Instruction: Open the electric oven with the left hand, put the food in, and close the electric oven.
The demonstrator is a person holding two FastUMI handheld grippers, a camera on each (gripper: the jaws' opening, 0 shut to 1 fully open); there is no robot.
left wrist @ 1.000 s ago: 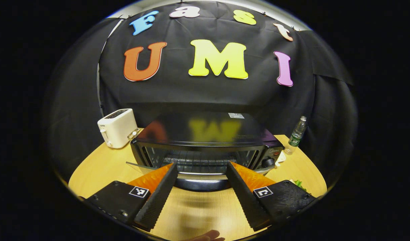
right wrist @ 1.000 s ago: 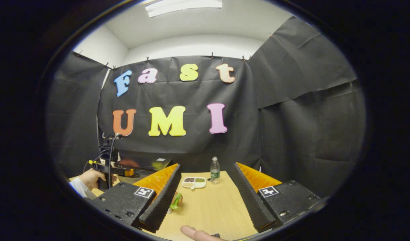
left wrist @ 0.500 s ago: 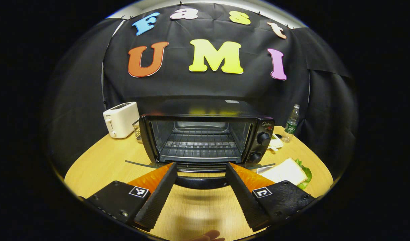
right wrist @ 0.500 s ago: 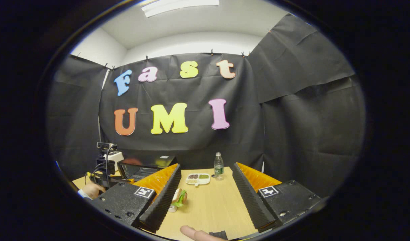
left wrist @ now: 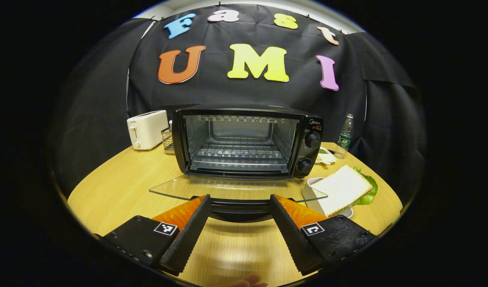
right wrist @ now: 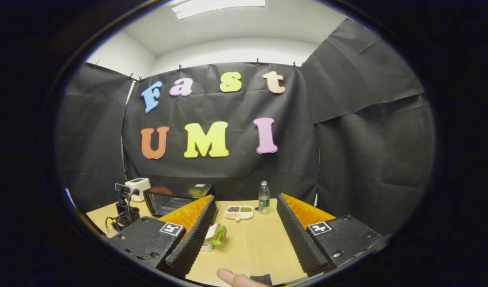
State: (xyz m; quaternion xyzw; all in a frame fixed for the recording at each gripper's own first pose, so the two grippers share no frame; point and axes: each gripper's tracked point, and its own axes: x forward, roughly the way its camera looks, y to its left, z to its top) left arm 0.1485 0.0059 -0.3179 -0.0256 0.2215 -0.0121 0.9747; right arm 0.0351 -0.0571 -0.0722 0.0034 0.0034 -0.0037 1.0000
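While the oven [left wrist: 244, 139] door [left wrist: 236, 190] lies flat open, the left gripper [left wrist: 238, 215] straddles its handle [left wrist: 238, 209] — fingers spread, not pressing. The sandwich [left wrist: 341, 190] sits near the tabletop's [left wrist: 120, 187] right edge — beside the door; the right gripper [right wrist: 245, 229] gapes empty.

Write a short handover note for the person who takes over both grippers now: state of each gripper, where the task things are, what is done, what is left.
Left gripper: open, its fingers on either side of the black handle of the glass oven door.
Right gripper: open, holding nothing, above the round wooden table.
Black electric oven: door folded down flat, wire rack bare.
Sandwich of white bread with lettuce: on a small white dish, right of the oven.
Done: oven opened.
Left: put the sandwich in, close the door.
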